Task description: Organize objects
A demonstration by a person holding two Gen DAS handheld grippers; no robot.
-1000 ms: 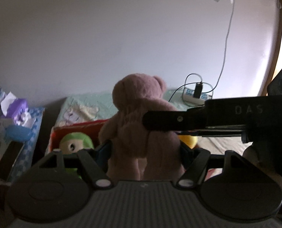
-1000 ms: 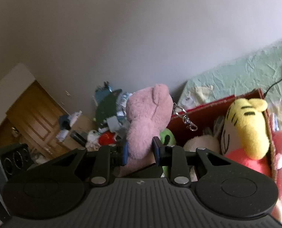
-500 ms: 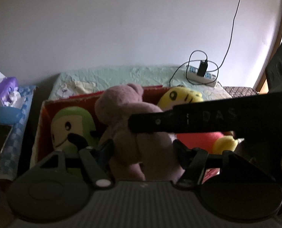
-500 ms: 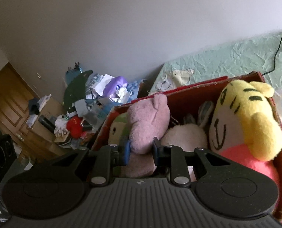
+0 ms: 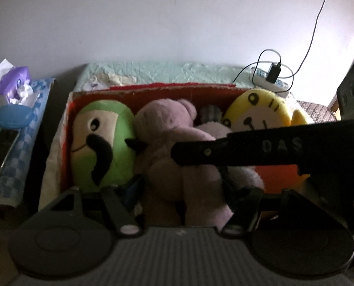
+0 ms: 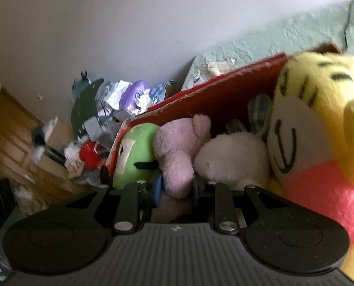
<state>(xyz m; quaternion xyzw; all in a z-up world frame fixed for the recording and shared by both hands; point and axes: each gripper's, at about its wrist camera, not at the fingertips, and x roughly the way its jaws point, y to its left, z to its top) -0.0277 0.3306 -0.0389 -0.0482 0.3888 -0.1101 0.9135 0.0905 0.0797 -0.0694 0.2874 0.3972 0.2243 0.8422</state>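
Observation:
A pink teddy bear (image 5: 174, 143) lies down inside a red cardboard box (image 5: 153, 89), between a green plush (image 5: 103, 140) and a yellow tiger plush (image 5: 260, 116). My left gripper (image 5: 181, 186) stands around the bear's lower body, fingers spread wide against it. My right gripper (image 6: 177, 188) is shut on the bear (image 6: 177, 147) at its lower part; its black body crosses the left wrist view (image 5: 272, 145). A white plush (image 6: 231, 159) lies behind the bear. The box rim (image 6: 212, 81) also shows in the right wrist view.
The box stands on a pale green bedspread (image 5: 165, 74) by a white wall. A power strip with charger and cables (image 5: 272, 76) lies at the back right. A cluttered side table with tissues (image 5: 17, 85) stands left. A wooden door (image 6: 7, 124) is far left.
Both grippers have carried the pink bear down from upright above the box into the box, where it now lies tilted back among the other plush toys.

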